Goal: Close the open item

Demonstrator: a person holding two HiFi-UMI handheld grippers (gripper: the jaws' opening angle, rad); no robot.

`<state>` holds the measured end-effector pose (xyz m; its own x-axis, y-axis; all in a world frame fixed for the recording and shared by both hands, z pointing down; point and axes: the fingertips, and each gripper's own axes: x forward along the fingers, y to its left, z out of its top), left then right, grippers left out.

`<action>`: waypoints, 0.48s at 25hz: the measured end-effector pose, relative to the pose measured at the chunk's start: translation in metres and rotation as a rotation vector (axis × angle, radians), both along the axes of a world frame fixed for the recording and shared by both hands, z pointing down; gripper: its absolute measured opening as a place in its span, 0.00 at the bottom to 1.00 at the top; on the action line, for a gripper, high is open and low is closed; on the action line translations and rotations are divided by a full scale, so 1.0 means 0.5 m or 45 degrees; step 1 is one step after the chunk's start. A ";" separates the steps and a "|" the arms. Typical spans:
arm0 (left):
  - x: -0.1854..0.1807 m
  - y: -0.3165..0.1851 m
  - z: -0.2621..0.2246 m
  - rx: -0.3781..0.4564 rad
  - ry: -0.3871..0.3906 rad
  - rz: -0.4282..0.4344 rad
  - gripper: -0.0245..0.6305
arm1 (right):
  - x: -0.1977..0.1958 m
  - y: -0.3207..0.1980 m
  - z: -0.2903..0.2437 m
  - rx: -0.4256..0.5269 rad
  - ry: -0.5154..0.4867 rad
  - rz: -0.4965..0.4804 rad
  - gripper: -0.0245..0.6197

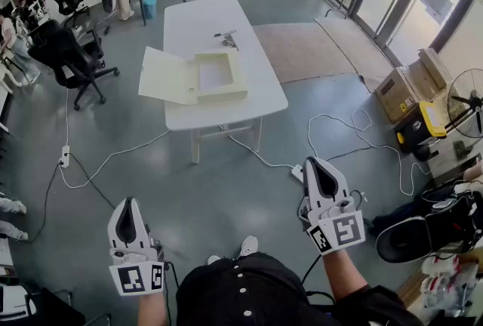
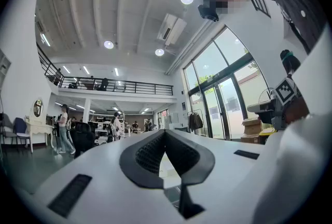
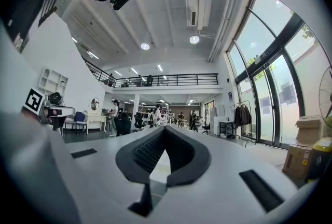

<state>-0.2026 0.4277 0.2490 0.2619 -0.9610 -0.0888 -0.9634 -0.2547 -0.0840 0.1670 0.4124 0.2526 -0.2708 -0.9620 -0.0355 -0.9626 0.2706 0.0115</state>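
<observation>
Grey floor (image 1: 189,196), white desk (image 1: 200,23) well ahead. On the desk: cream box (image 1: 219,75), open, lid flap spread flat leftward. Left tool (image 1: 128,205): jaws together, empty. Right tool (image 1: 318,166): jaws together, empty. Both well apart from box.

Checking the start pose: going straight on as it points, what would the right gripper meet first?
Nothing close: the right gripper points level over open floor; the white table lies lower and leftward, depth unclear.
</observation>
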 end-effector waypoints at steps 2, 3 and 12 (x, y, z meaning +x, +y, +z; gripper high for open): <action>0.011 -0.003 0.003 0.000 -0.002 -0.003 0.06 | 0.009 -0.005 0.004 0.000 0.008 -0.004 0.08; 0.017 -0.004 0.003 0.000 -0.001 -0.007 0.06 | 0.015 -0.006 0.005 0.001 0.013 -0.006 0.08; 0.011 -0.024 -0.006 0.027 0.022 -0.141 0.06 | 0.089 -0.009 -0.011 0.119 -0.135 -0.052 0.08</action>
<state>-0.1972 0.4160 0.2458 0.1522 -0.9819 -0.1126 -0.9869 -0.1447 -0.0715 0.2115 0.4081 0.2471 -0.2995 -0.9414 -0.1552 -0.9481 0.3119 -0.0625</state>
